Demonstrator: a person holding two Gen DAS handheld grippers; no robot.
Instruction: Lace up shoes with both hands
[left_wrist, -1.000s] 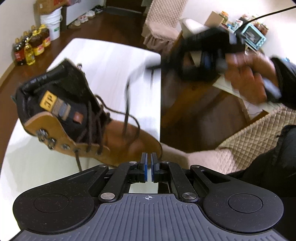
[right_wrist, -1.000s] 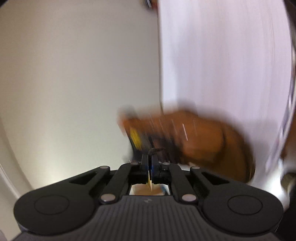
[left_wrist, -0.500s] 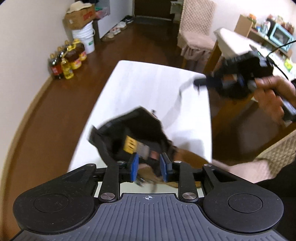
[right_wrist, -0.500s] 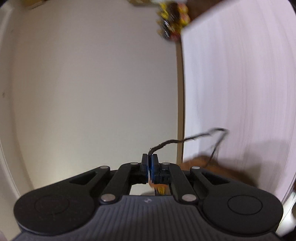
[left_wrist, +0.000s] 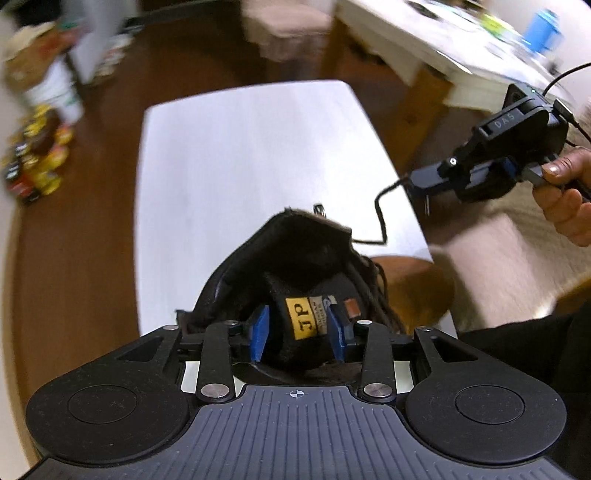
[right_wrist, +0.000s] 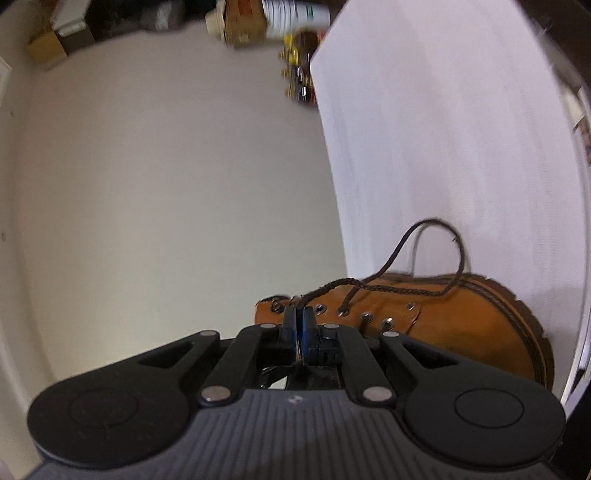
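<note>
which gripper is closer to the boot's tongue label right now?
Left. The left gripper hangs right over the label, jaws opening either side of the tongue. The right gripper is off beside the boot, shut on the lace end.

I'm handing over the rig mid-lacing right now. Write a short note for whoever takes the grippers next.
Left gripper: jaws opening, straddling the boot's tongue, pads not pressing it.
Right gripper: shut on the lace end, beside the top eyelets.
Boot: lying on the white table, near its edge.
Done: lace runs through the lower eyelets; a slack loop stands above the boot.
Left: thread the upper eyelets, pull the slack tight, tie off.
</note>
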